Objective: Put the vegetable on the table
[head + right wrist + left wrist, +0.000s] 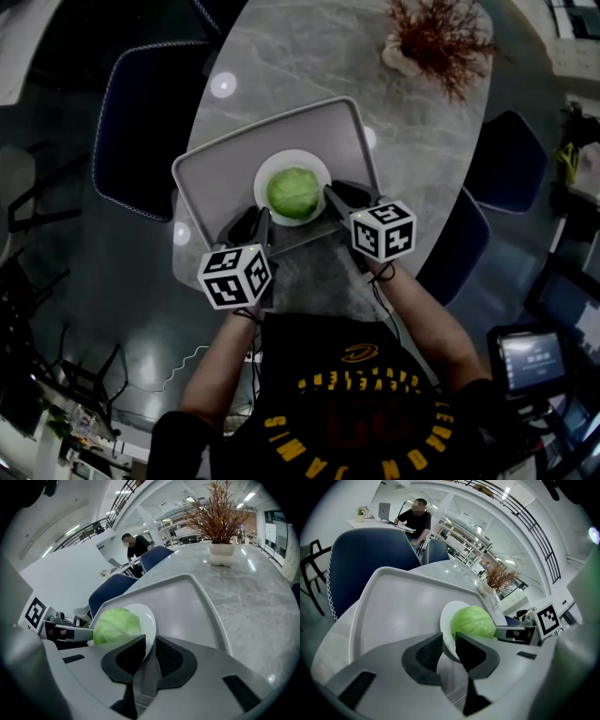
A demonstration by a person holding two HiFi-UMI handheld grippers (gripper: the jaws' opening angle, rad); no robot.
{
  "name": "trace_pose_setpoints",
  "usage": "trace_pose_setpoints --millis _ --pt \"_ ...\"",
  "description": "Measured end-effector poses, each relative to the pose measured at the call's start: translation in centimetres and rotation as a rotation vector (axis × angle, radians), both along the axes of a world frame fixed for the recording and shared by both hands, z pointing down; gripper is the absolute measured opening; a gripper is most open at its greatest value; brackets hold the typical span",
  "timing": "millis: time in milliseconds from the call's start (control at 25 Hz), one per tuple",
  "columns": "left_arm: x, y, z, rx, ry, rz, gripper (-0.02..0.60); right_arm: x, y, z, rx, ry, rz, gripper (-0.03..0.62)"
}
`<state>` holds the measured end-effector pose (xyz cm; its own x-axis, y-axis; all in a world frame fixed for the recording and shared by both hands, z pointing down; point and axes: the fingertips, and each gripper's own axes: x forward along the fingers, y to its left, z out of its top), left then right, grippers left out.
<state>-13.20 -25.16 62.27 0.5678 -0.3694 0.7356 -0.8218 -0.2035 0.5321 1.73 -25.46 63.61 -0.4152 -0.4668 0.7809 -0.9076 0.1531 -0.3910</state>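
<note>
A green cabbage [292, 191] lies on a white plate [273, 169], and the plate is over a grey tray [225, 159] on the marble table [309, 56]. My left gripper [262, 221] is shut on the plate's left rim. My right gripper [334, 198] is shut on its right rim. In the left gripper view the plate's rim [446, 623] runs between the jaws of that gripper [449, 645], with the cabbage [472, 622] just past them. The right gripper view shows the rim [149, 619] pinched by that gripper [150, 648], beside the cabbage [116, 625]. Whether the plate rests on the tray or hangs above it is unclear.
A dried plant in a white pot [433, 39] stands at the table's far end. Blue chairs flank the table at left [141, 122] and right [511, 161]. A small screen [531, 360] sits on the floor side, lower right. A person [415, 521] sits at a distant desk.
</note>
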Motion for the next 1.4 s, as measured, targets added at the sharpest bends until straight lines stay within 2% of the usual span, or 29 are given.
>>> trace_pose_setpoints --millis 240,400,520,680,800,1000,1400 --pt "0.4 1.1 1.3 -0.086 0.02 -0.002 0.072 -0.5 -0.1 -0.1 -0.009 -0.023 0.017 0.067" --pt "0.8 0.8 1.9 -0.09 0.033 -0.003 0.072 0.0 -0.5 0.6 -0.029 -0.048 0.025 0.069" --pt "0.6 0.6 2.0 -0.118 0.071 -0.042 0.071 -0.1 -0.6 0.9 -0.069 -0.092 0.05 0.067" --pt "0.5 0.7 1.9 -0.175 0.16 -0.112 0.046 0.1 -0.2 0.6 -0.103 -0.139 0.108 0.055" --pt "0.6 0.7 1.6 -0.196 0.187 -0.119 0.044 0.0 -0.2 0.1 -0.102 -0.148 0.133 0.055" --pt "0.6 1.0 1.2 -0.201 0.192 -0.104 0.044 -0.1 0.4 -0.2 -0.099 -0.173 0.183 0.054" --pt "1.8 1.6 0.9 -0.186 0.179 -0.049 0.046 1.3 1.5 -0.7 -0.065 -0.156 0.206 0.054"
